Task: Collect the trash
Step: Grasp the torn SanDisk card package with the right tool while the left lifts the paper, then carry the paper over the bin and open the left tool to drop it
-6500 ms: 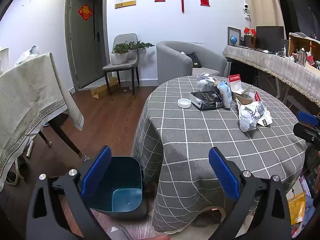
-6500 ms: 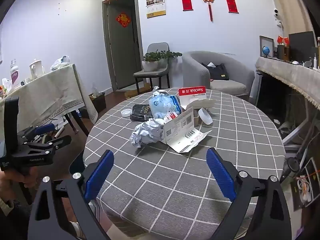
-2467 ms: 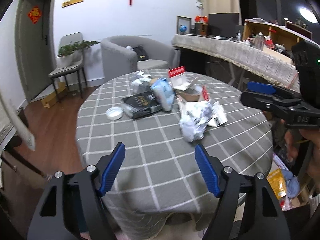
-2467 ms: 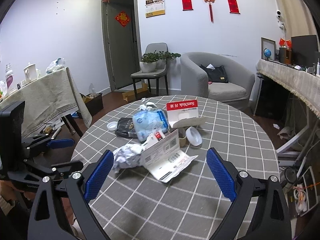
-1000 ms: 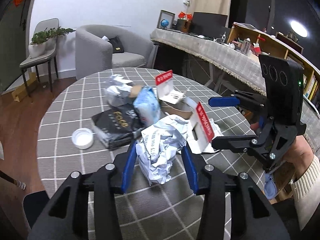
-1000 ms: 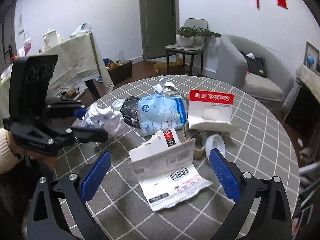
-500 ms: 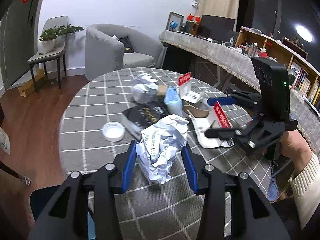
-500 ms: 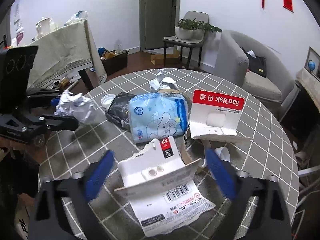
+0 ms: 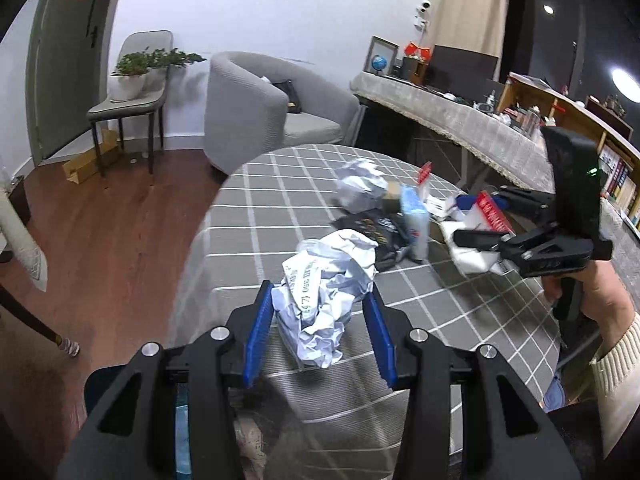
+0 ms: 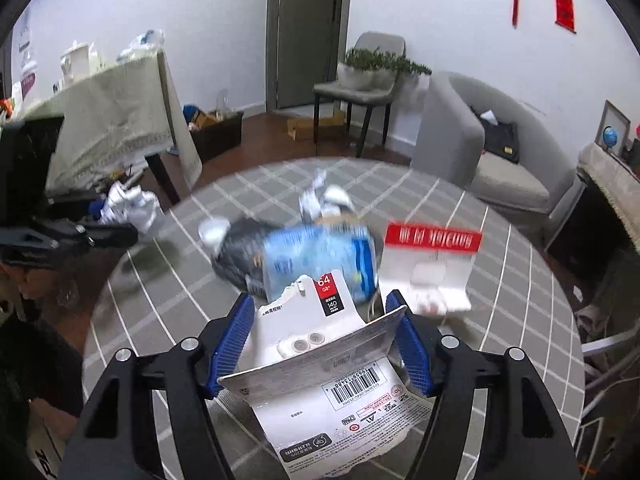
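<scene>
In the left wrist view the left gripper (image 9: 320, 320) is clenched on a crumpled paper ball (image 9: 326, 280), both blue pads pressing its sides, and carries it above the near edge of the round table (image 9: 460, 312) with its grey checked cloth. The rest of the litter, a black pouch (image 9: 372, 226), a blue packet (image 9: 414, 216) and a second paper wad (image 9: 360, 184), lies further in on the cloth, and the right gripper (image 9: 476, 220) works at a white card pack beside them. In the right wrist view the right gripper (image 10: 324, 332) is closing its jaws around that opened card pack (image 10: 320, 356), which sits between the pads, touching or nearly so; whether it is firmly gripped I cannot tell. The step in hand looks like pick-up: one piece secured, one being taken. Next, I judge, the paper ball must go to a bin, and the flimsy card needs a firm squeeze before lifting.
</scene>
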`<state>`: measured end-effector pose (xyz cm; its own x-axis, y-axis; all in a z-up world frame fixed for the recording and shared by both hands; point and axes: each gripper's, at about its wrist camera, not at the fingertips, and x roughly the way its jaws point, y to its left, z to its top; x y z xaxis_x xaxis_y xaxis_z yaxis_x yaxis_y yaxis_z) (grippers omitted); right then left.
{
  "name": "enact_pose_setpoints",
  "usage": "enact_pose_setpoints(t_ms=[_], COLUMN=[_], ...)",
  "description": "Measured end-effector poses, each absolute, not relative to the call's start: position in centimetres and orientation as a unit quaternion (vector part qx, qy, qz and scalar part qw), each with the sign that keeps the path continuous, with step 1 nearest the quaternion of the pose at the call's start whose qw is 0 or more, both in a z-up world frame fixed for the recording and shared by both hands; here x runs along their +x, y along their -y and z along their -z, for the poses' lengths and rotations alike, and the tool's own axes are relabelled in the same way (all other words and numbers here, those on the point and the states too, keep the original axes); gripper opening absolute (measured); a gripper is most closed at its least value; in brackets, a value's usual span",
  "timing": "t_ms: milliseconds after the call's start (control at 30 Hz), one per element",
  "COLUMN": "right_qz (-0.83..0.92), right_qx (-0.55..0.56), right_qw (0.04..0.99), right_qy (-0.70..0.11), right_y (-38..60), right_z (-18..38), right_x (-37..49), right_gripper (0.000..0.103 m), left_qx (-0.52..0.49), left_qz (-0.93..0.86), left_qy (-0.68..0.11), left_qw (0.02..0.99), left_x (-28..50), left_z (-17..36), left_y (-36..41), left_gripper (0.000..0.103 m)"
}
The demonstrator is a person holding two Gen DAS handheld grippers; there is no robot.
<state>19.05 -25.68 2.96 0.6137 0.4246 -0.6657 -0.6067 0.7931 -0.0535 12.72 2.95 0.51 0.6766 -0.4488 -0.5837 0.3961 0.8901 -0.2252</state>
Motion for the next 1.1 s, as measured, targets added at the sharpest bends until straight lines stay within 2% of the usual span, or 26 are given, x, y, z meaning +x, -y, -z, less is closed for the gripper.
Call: enact_pose_setpoints(t_ms=[433, 1100], right_qz=[-0.355, -0.377], right_qx=[-0.090, -0.054], right_qw=[0.888, 0.872], right_qy=[-0.279, -0.309], right_y=[21.1, 7.2], right_z=[-6.2, -4.9], right_x=[18.7, 19.1], right_gripper=[0.069, 0.069], left_qx=[-0.045, -0.051], left_qz=[0.141, 0.021], left_qy=[-0.364, -0.485], left_qw=[0.920, 0.873], left_x=[13.8, 15.4], left_z=[1.4, 9.2], left_y=[-8.9, -17.7], left_gripper=[0.048, 0.048])
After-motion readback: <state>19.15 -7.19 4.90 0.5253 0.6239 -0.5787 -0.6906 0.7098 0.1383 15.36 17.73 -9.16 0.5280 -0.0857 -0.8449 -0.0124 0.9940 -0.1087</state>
